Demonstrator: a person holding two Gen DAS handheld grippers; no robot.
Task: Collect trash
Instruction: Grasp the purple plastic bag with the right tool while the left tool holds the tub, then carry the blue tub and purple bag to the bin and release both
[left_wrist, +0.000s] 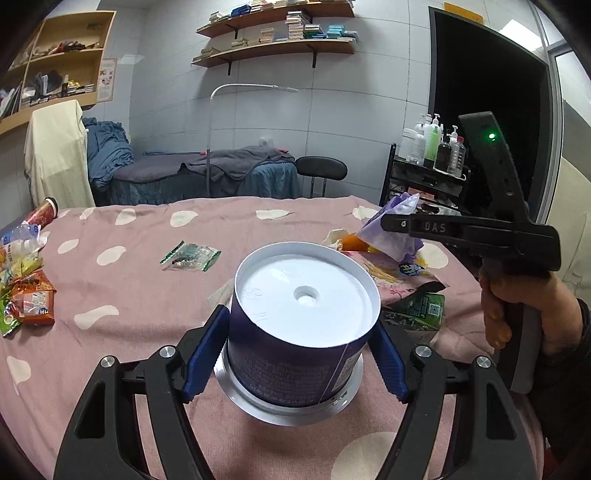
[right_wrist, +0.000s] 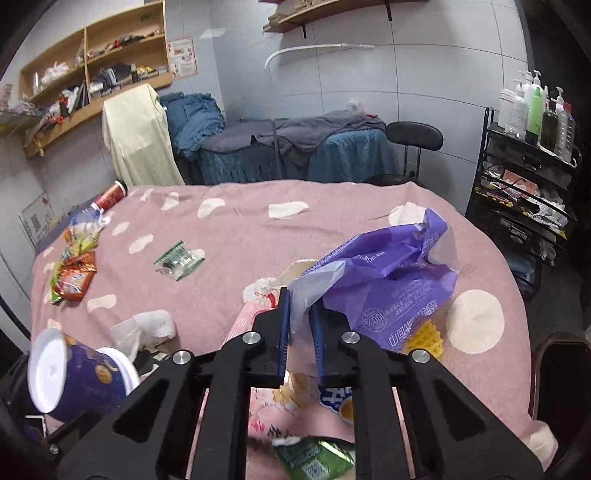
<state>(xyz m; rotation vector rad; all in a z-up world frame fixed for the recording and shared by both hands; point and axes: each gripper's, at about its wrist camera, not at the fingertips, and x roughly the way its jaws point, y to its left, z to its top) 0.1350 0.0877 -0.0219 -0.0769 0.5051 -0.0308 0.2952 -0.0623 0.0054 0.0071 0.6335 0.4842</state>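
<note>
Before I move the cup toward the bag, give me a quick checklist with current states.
1. Left tongs clamped on the purple cup: ok, pads on both sides.
2. Cup upside down, white base up: ok; contents cannot tell.
3. Right tongs gripping the purple bag: ok, film pinched between the fingers.
4. Bag mouth open enough for the cup: cannot tell.
5. Loose trash remaining: not ok, green wrapper and orange packets on the pink cloth.
</note>
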